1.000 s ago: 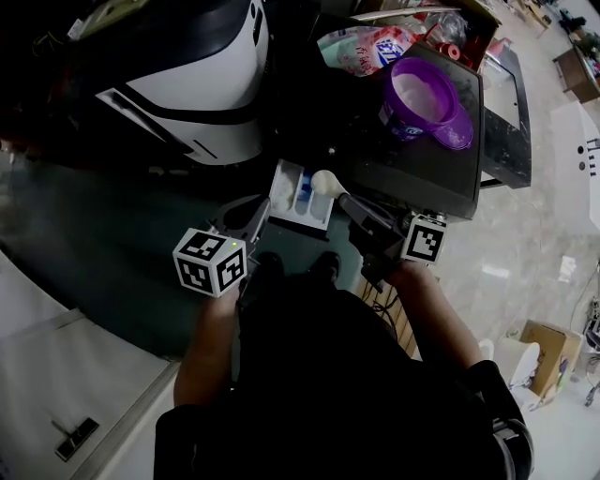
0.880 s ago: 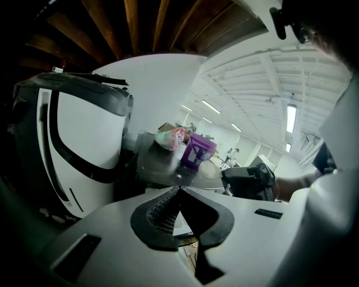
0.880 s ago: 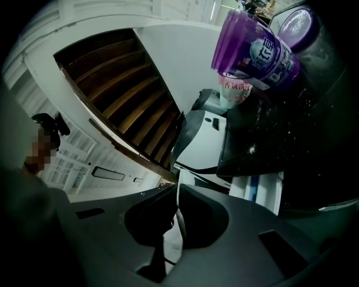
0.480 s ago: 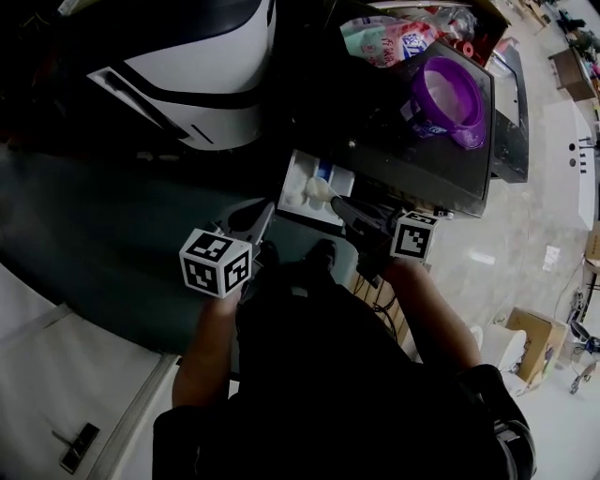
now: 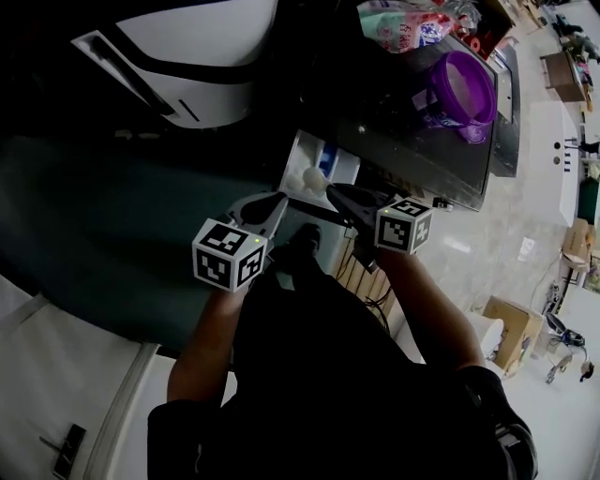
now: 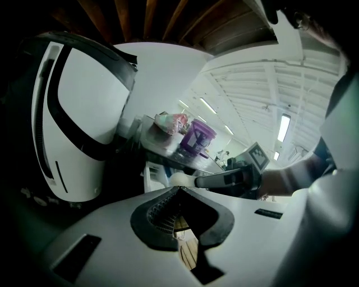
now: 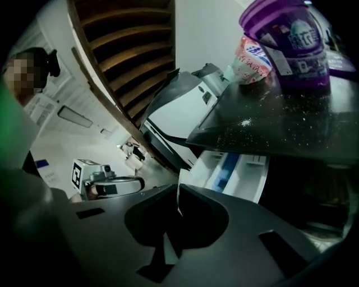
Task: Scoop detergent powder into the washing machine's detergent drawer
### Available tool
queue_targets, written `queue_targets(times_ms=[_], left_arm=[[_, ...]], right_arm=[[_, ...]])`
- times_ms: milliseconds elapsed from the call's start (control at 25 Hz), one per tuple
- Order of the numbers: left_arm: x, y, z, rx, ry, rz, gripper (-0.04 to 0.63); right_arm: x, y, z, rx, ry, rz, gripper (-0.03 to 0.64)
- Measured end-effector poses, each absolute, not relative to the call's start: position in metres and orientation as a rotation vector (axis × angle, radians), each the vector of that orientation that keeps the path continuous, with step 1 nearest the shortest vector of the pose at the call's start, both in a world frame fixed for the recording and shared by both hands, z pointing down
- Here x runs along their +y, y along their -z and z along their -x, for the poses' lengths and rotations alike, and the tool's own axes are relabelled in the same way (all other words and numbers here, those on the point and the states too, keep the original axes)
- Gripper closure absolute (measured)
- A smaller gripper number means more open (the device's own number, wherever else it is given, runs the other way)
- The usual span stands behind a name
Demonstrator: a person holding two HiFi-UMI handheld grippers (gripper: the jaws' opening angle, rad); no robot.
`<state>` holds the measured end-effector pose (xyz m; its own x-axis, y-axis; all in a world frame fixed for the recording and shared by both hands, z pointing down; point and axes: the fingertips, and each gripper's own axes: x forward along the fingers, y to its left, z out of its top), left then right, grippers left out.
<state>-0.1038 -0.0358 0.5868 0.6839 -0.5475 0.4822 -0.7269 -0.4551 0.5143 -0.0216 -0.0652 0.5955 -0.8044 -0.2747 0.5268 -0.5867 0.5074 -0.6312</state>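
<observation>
The right gripper (image 7: 178, 188) has its jaws closed on the thin white handle of the scoop (image 6: 180, 179), which shows edge-on as a narrow strip pinched between the tips. The scoop's rounded bowl sticks out past the jaws, piled with white powder. In the head view it sits at the near end of the open detergent drawer (image 7: 238, 171), just above centre of the frame. The drawer is white with a blue compartment and juts out from under a dark countertop (image 7: 269, 123) dusted with specks of powder.

The left gripper (image 6: 180, 189) has its jaws together at the tips with nothing between them. It points toward the drawer from the lower left, close beside the scoop but apart from it.

Further out, the purple detergent tub (image 5: 459, 89) stands open on the countertop at the upper right of the head view, with a printed bag (image 5: 403, 28) beyond it. The white washing machine (image 5: 187, 56) fills the upper left.
</observation>
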Motion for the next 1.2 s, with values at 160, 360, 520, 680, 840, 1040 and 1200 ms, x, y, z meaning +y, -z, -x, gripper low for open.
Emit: queue_targets(times_ms=[160, 360, 520, 680, 840, 1040, 1200], left_arm=[[-0.025, -0.592, 0.101, -0.96, -0.305, -2.166, 0.586], [-0.021, -0.586, 0.107, -0.987, -0.282, -2.163, 0.587], [-0.019, -0.581, 0.111, -1.002, -0.268, -2.164, 0.588], [-0.016, -0.577, 0.115, -1.013, -0.254, -2.158, 0.587], [-0.014, -0.575, 0.12, -1.016, -0.252, -2.159, 0.588], [-0.015, -0.576, 0.128, -1.02, -0.249, -2.153, 0.587], [-0.015, -0.579, 0.13, -1.014, -0.249, -2.149, 0.587]], right_arm=[[-0.068, -0.603, 0.025, -2.364, -1.138, -0.725, 0.595], [-0.068, -0.608, 0.029, -2.331, -1.02, -0.729, 0.595], [-0.069, -0.612, 0.033, -2.3, -0.902, -0.724, 0.595], [-0.068, -0.612, 0.039, -2.28, -0.806, -0.71, 0.595], [-0.071, -0.612, 0.043, -2.258, -0.711, -0.712, 0.595], [-0.074, -0.609, 0.051, -2.23, -0.555, -0.691, 0.595], [-0.078, -0.612, 0.052, -2.194, -0.459, -0.684, 0.595]])
